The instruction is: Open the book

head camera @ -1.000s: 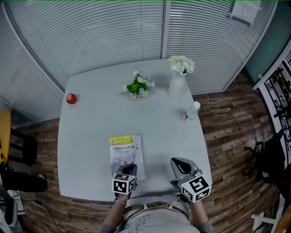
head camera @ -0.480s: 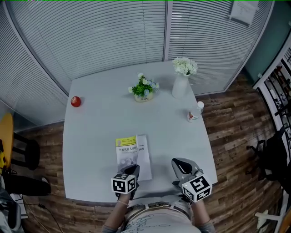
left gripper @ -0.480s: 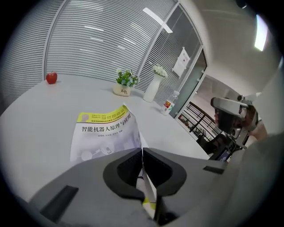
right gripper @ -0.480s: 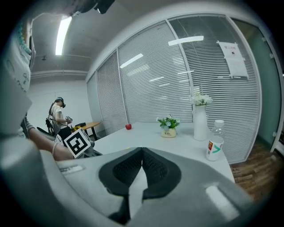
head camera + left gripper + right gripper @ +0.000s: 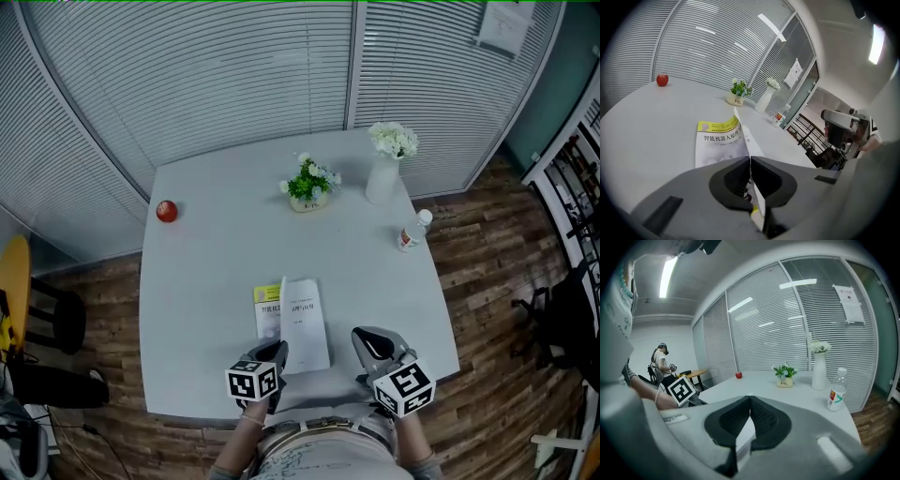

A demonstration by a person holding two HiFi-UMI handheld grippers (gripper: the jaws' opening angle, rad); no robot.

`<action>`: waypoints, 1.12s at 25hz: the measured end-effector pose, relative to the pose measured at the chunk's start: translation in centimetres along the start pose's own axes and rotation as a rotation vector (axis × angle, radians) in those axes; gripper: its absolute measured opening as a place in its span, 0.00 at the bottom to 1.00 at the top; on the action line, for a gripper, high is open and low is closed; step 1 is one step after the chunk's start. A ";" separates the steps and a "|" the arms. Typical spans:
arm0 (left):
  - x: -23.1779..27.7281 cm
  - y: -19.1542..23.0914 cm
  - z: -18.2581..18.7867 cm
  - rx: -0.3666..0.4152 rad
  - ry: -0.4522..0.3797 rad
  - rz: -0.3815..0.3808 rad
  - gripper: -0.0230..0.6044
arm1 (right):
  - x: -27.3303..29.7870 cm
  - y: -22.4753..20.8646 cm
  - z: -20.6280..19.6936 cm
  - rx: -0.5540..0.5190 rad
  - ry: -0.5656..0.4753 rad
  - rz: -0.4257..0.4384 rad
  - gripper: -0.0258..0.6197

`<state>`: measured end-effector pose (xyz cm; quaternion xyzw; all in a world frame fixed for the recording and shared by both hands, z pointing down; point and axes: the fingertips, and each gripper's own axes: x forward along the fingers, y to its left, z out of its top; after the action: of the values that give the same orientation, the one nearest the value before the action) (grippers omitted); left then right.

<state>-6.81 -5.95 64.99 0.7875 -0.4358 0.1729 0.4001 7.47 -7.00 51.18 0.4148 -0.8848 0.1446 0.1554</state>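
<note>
A book (image 5: 292,323) with a yellow-banded cover lies near the front edge of the white table (image 5: 206,272). My left gripper (image 5: 272,354) is shut on the cover's near edge. The cover stands raised and tilted over to the right, its white inner side showing. In the left gripper view the thin sheet runs up between the closed jaws of the left gripper (image 5: 750,161), and the printed page (image 5: 719,140) lies flat beyond. My right gripper (image 5: 368,345) hovers to the right of the book, jaws shut with nothing in them. The right gripper (image 5: 750,399) shows the book's edge (image 5: 744,437) behind the closed tips.
A red apple (image 5: 167,211) sits at the far left of the table. A small potted plant (image 5: 309,187) and a white vase of flowers (image 5: 384,169) stand at the back. A bottle (image 5: 411,232) stands by the right edge. A yellow chair (image 5: 9,281) is left of the table.
The cover has come up off the book and swung rightward, hiding most of the yellow front. Both grippers have shifted a little along the table's front edge.
</note>
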 end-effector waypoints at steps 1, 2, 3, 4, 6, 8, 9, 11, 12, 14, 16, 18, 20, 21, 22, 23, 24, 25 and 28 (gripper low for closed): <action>-0.2 0.2 0.0 -0.004 -0.002 -0.005 0.04 | 0.3 0.3 0.1 -0.003 0.000 0.001 0.04; -0.4 0.5 0.0 -0.007 -0.002 -0.009 0.04 | 0.5 0.7 0.1 -0.005 0.001 0.003 0.04; -0.6 0.7 -0.1 -0.008 -0.001 -0.012 0.04 | 0.7 1.1 0.2 -0.007 0.002 0.005 0.04; -0.9 0.9 -0.1 -0.010 0.000 -0.016 0.04 | 0.9 1.5 0.2 -0.008 0.003 0.008 0.04; -1.4 1.5 -0.2 -0.012 0.000 -0.019 0.04 | 1.3 2.2 0.4 -0.008 0.001 0.012 0.04; -1.8 2.1 -0.2 -0.013 0.002 -0.016 0.04 | 1.8 2.8 0.5 -0.008 0.000 0.012 0.04; -2.0 2.4 -0.3 -0.016 0.003 -0.015 0.04 | 2.0 3.0 0.6 -0.008 0.000 0.011 0.04; -2.5 3.0 -0.4 -0.030 0.002 -0.019 0.04 | 2.2 3.5 0.7 -0.007 0.000 0.007 0.04; -2.7 3.2 -0.4 -0.035 0.002 -0.021 0.04 | 2.3 3.7 0.7 -0.008 0.001 0.003 0.04; -3.2 3.9 -0.4 -0.039 0.001 -0.021 0.04 | 2.7 4.2 0.8 -0.008 0.004 -0.003 0.04; -3.6 4.7 -0.3 -0.043 -0.002 -0.021 0.04 | 3.1 4.6 0.8 -0.009 0.007 -0.007 0.04; -4.0 5.3 -0.4 -0.052 -0.005 -0.021 0.04 | 3.3 5.1 0.9 -0.011 0.011 -0.009 0.04; -4.4 5.9 -0.5 -0.061 -0.007 -0.022 0.04 | 3.5 5.7 0.8 -0.014 0.015 -0.012 0.04; -4.6 6.2 -0.5 -0.066 -0.009 -0.023 0.04 | 3.6 5.9 0.8 -0.015 0.018 -0.014 0.04; -4.8 6.5 -0.5 -0.072 -0.012 -0.023 0.04 | 3.7 6.1 0.7 -0.016 0.021 -0.017 0.04; -4.9 6.9 -0.5 -0.078 -0.014 -0.023 0.04 | 3.9 6.3 0.7 -0.018 0.024 -0.021 0.04; -5.1 7.2 -0.5 -0.084 -0.016 -0.022 0.04 | 4.1 6.4 0.7 -0.019 0.027 -0.024 0.04; -5.3 7.6 -0.6 -0.090 -0.017 -0.019 0.04 | 4.3 6.5 0.7 -0.019 0.029 -0.026 0.04; -6.0 8.9 -0.9 -0.117 -0.021 -0.012 0.04 | 4.6 7.0 0.8 -0.019 0.033 -0.030 0.04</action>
<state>-17.38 -4.61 66.10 0.7671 -0.4447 0.1365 0.4418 -0.87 -6.21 51.42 0.4241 -0.8772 0.1407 0.1759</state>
